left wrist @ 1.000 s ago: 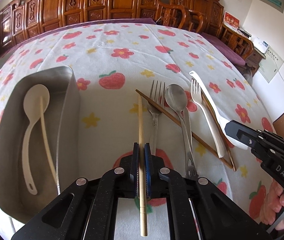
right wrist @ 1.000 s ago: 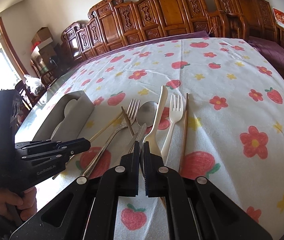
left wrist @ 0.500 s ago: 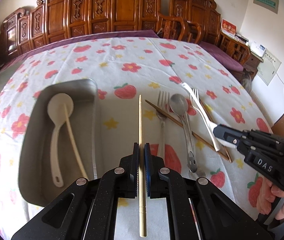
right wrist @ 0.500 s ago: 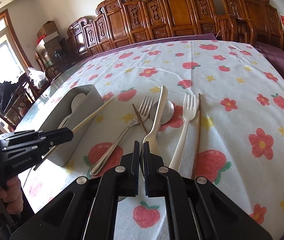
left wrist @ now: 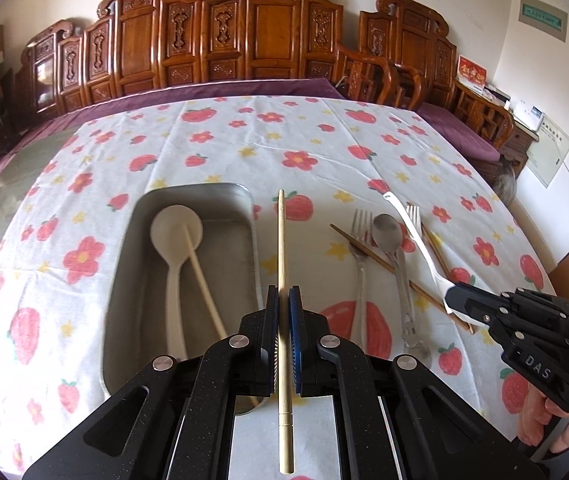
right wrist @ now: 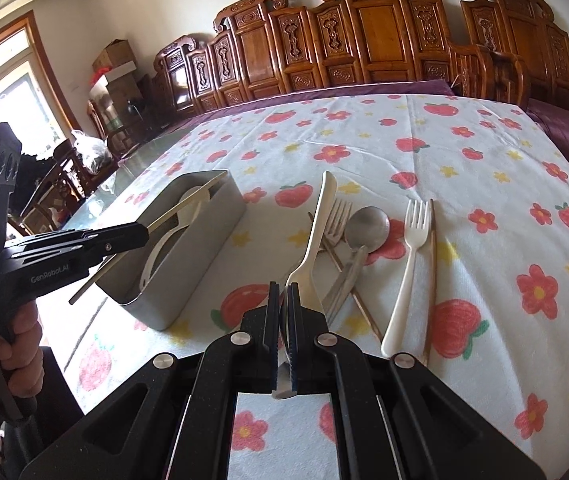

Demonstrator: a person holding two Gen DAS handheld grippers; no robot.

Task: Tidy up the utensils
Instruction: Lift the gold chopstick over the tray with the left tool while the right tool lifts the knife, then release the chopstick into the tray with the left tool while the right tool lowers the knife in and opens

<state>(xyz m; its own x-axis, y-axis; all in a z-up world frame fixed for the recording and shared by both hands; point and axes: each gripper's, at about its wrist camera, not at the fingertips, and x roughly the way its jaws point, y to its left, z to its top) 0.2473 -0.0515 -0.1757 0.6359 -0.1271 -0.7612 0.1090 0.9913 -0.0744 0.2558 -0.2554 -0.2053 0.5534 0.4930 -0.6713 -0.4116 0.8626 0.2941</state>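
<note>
Chopstick (left wrist: 282, 248) clamped in L fingers (left wrist: 283, 312), tilted down by tray (left wrist: 124, 280) | R fingers (right wrist: 283, 304) grip knife (right wrist: 316, 232)

**Both grippers clamped and raised**

The left gripper (left wrist: 283, 300) points steeply down, jaws closed on a light chopstick (left wrist: 282, 240). The right gripper (right wrist: 283, 300) tilts downward, pinching a white knife (right wrist: 316, 232). A hand (right wrist: 12, 352) grasps the left handle.

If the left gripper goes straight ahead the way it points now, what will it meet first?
Probably the right wall of the metal tray: the left gripper, shut on a chopstick, points down just beside that rim. Depth is unclear; it could land on the tablecloth.
</note>
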